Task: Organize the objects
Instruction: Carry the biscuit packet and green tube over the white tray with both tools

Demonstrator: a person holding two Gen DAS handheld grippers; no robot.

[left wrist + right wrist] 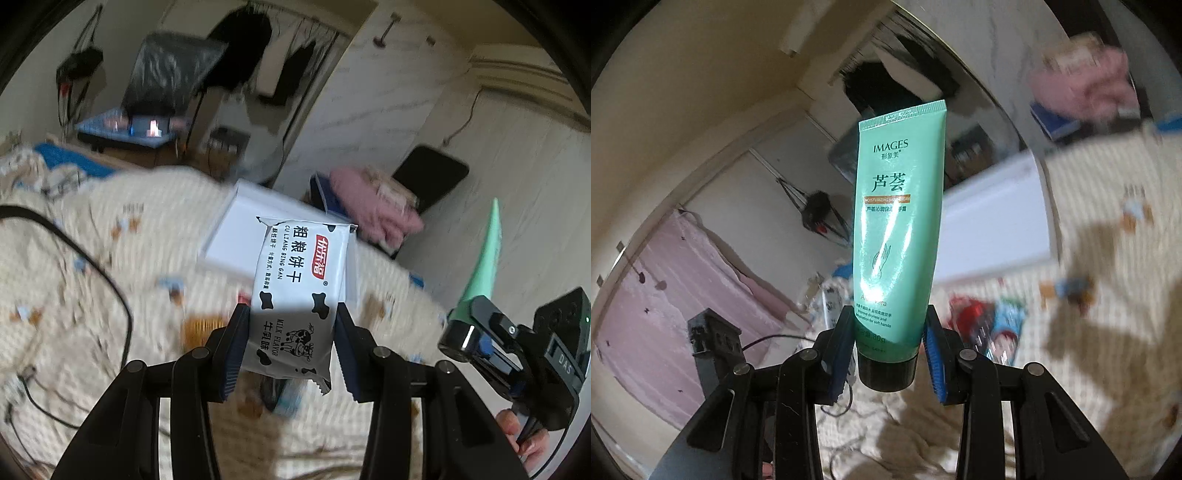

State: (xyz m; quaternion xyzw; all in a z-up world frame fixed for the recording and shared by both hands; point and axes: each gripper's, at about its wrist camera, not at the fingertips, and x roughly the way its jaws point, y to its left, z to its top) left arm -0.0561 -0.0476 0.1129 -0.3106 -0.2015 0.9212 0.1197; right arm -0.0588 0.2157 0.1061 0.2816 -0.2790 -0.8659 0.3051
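Left claw [291,343] is clenched on a biscuit packet [295,291], its long axis pointing ahead at the white box [236,236] on the bed [92,258]; right claw [888,354] grasps a green tube [897,236] standing upright

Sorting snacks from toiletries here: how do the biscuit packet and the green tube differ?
The biscuit packet is a flat white wrapper with black cow patches; the green tube is a glossy hand cream tube with a black cap. The packet sits in the left gripper, the tube in the right gripper, cap nearest the camera. Both are held clear of the bedspread.
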